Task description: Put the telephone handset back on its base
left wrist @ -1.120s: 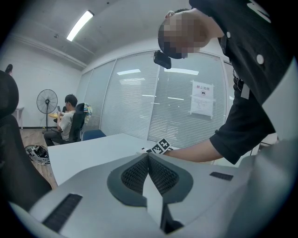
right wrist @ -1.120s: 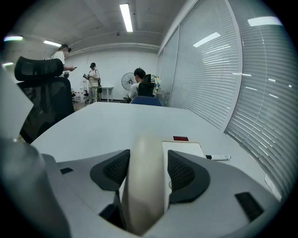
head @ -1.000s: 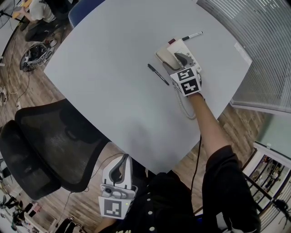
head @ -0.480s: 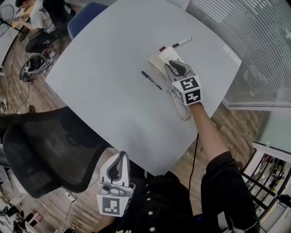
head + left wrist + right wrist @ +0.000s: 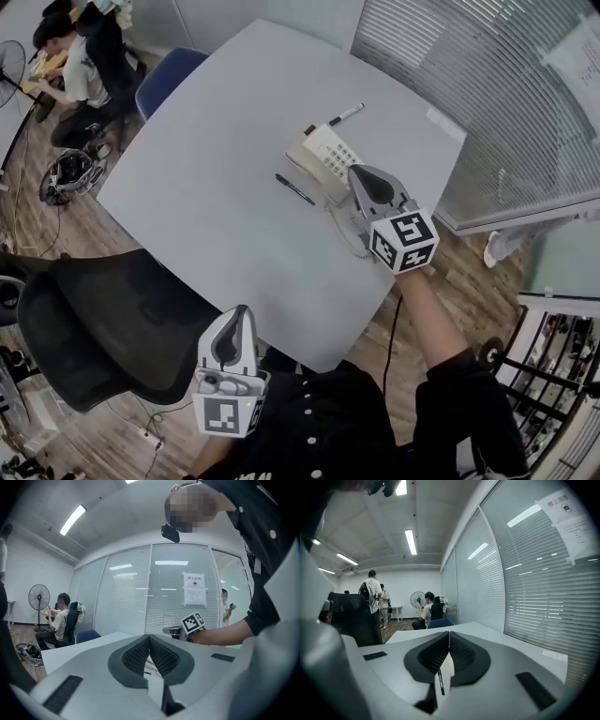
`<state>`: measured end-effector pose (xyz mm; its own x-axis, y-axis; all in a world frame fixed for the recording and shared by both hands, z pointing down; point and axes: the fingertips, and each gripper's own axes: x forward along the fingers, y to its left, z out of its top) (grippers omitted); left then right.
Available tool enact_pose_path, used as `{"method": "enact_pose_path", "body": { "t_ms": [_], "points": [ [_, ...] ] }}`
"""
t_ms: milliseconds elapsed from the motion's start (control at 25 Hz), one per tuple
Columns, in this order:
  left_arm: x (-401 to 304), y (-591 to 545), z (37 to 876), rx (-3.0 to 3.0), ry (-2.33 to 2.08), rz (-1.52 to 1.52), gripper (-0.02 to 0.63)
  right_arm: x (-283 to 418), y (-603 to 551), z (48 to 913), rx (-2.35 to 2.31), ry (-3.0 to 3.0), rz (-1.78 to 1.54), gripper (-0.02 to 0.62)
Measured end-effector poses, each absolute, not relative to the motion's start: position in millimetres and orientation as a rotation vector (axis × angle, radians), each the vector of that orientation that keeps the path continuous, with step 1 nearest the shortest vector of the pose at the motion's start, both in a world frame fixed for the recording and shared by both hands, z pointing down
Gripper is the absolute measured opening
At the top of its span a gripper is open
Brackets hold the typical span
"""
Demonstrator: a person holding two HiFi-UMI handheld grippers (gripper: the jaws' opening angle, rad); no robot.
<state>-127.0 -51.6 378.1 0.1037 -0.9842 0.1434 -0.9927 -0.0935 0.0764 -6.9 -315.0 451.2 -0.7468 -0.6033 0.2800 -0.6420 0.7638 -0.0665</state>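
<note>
At upper centre we see the handset [image 5: 306, 157] resting on its base [image 5: 339, 156], its cord [image 5: 343, 227] partly hidden behind our right gripper [image 5: 362, 178]. That gripper's jaws have just been closing and now meet on nothing. Our left gripper [image 5: 240, 317] is also closed and empty.

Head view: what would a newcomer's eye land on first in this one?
The right gripper with its black-and-white marker cube, hanging over the white table's right side, jaws just closed on nothing. Just beyond its tip sits the cream telephone, handset on the base, a black pen beside it. The left gripper hangs shut by the near edge.
</note>
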Motion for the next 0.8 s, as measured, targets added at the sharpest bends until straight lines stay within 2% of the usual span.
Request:
{"method": "enact_pose_path", "body": {
  "t_ms": [360,800],
  "points": [
    [-129.0,-63.4,353.8,2.304,-2.004,0.02,0.015,63.6,-259.9,365.3,1.182,-2.802,0.184,0.029],
    [-139.0,-65.3,316.8,2.38,-2.042,-0.07,0.015,137.5,-185.3,315.2,1.466,-2.789,0.135,0.029]
  ]
}}
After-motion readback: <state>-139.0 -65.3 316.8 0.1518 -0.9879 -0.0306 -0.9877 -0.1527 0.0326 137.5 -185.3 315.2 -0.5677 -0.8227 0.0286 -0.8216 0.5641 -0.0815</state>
